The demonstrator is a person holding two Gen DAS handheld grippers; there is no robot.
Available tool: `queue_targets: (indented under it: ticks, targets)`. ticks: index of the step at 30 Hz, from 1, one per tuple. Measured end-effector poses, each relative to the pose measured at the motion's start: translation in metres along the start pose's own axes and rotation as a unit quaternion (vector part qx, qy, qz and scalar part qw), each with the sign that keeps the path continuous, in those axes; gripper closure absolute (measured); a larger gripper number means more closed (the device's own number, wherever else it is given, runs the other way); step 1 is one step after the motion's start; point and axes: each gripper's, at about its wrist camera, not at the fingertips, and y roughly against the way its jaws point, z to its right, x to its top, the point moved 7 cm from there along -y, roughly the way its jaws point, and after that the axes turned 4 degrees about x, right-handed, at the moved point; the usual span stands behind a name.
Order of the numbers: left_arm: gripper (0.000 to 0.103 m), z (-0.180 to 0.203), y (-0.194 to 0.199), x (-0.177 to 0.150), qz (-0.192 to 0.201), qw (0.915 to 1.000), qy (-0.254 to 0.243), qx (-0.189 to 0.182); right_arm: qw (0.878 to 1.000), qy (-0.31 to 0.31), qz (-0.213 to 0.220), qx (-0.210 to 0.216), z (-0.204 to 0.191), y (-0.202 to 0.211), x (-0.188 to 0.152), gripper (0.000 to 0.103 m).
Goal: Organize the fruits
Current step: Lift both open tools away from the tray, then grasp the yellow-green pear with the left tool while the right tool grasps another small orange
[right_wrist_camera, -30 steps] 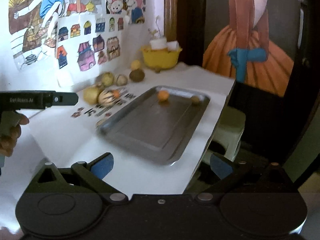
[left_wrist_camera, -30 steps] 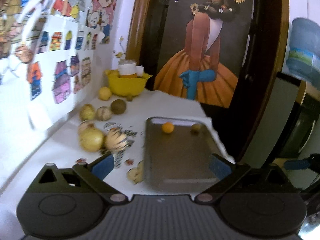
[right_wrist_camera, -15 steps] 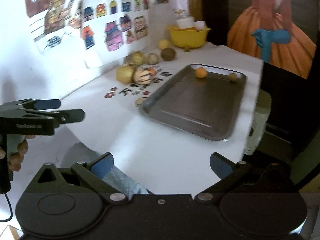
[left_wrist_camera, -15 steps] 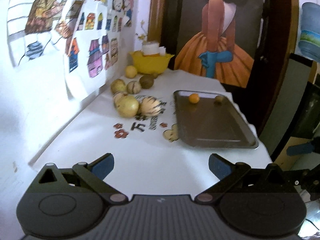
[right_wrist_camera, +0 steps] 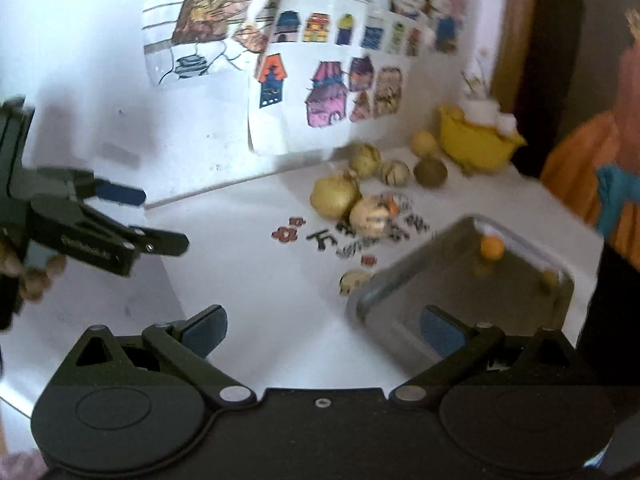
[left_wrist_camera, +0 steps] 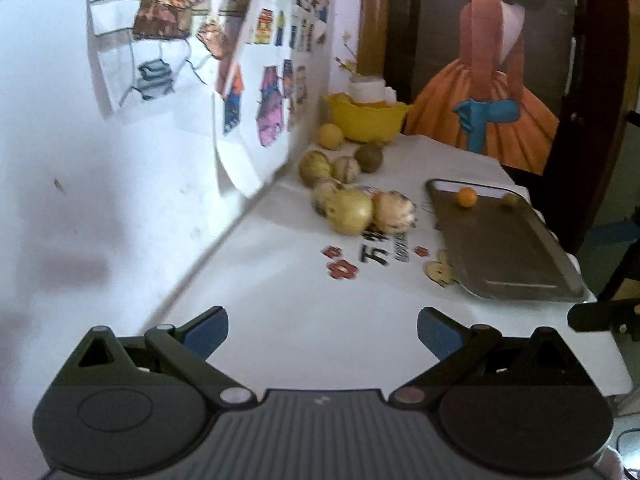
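Several yellowish fruits (left_wrist_camera: 349, 211) lie in a loose row on the white tabletop near the wall, the same fruits (right_wrist_camera: 335, 198) showing in the right wrist view. A grey metal tray (left_wrist_camera: 508, 256) to their right holds a small orange fruit (left_wrist_camera: 467, 197) and a small greenish one (left_wrist_camera: 511, 200) at its far end; the tray (right_wrist_camera: 440, 292) shows again in the right wrist view. My left gripper (left_wrist_camera: 322, 330) is open and empty over the near tabletop, well short of the fruits. My right gripper (right_wrist_camera: 323, 330) is open and empty near the tray's front corner.
A yellow bowl (left_wrist_camera: 366, 120) with white cups stands at the far end by the wall. Paper drawings (left_wrist_camera: 256, 92) hang on the left wall. In the right wrist view my left gripper (right_wrist_camera: 132, 216) reaches in from the left, with a hand behind it. The table edge drops off right of the tray.
Both grippers have swung left toward the wall. The right one has also come closer to the table, near the tray's front corner. Both stay open; no fruit has moved.
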Motion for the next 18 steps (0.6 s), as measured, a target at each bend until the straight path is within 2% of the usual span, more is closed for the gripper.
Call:
queue_targets:
  ticks: [5, 13, 18]
  targets:
    - [0.0, -0.008, -0.014, 0.015, 0.005, 0.9999, -0.002, 0.009, 0.999, 0.053, 0.0, -0.009, 0.018, -0.016, 0.019, 0.001]
    - [0.0, -0.004, -0.052, 0.043, 0.007, 1.0, 0.004, 0.002, 0.993, 0.115, -0.006, -0.017, 0.052, -0.046, 0.042, 0.001]
    - [0.0, 0.003, -0.079, 0.061, 0.014, 0.9997, -0.021, -0.005, 0.978, 0.206, -0.016, -0.007, 0.068, -0.067, 0.053, 0.001]
